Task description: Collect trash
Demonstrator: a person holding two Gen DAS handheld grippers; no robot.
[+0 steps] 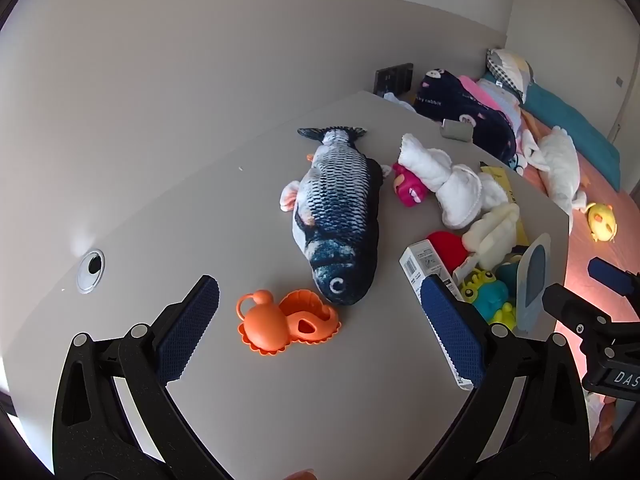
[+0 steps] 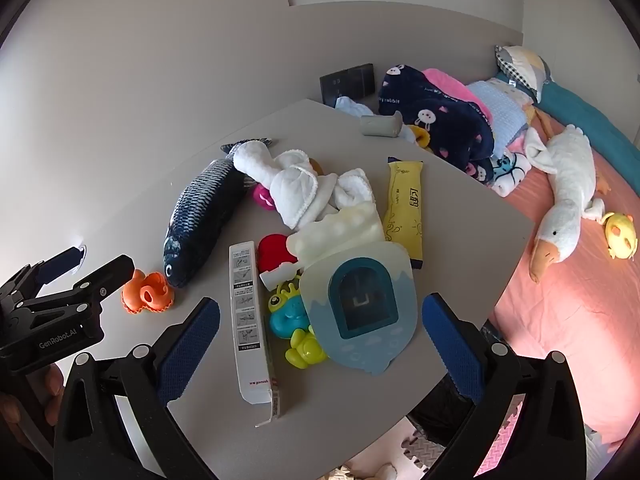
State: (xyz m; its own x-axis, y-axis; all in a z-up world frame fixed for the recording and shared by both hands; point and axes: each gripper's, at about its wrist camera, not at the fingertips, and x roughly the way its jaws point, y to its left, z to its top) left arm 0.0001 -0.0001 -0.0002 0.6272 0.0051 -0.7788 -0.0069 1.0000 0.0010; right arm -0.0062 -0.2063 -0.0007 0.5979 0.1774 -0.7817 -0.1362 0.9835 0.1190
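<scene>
Both jaws wide above table [image 2: 460, 200]

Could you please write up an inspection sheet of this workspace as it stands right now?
Surface: grey table, crowded on its right half.
Job's things: long white carton lying flat at the near edge, end flap open; yellow wrapper flat farther back. Neither is held.
Clutter: plush fish, orange toy, white towel, green frog toy, blue packaging card.
Grippers: left gripper open, hovering over the orange toy; right gripper open, above the carton and frog toy.
Cables: nothing seen; grommet hole in the table.
Surroundings: pink bed with goose plush and folded blankets.
</scene>
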